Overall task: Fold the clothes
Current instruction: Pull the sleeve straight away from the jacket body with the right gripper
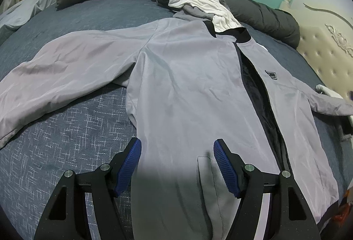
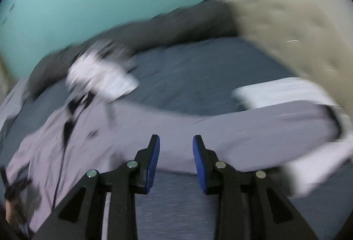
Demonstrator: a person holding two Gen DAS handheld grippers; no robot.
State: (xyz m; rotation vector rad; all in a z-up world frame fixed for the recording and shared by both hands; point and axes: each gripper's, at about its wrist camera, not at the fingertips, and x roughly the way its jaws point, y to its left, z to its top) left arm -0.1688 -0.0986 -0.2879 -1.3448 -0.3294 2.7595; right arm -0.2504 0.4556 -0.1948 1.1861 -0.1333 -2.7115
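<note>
While grey jacket (image 1: 185,76) lies spread front-up on blue bedsheet (image 1: 66,129), left gripper (image 1: 177,165) gapes over hem, empty; right gripper (image 2: 176,162) part-open, empty, above sleeve (image 2: 253,127). Step: sleeve fold. Next: clamp sleeve, carry across chest.
</note>
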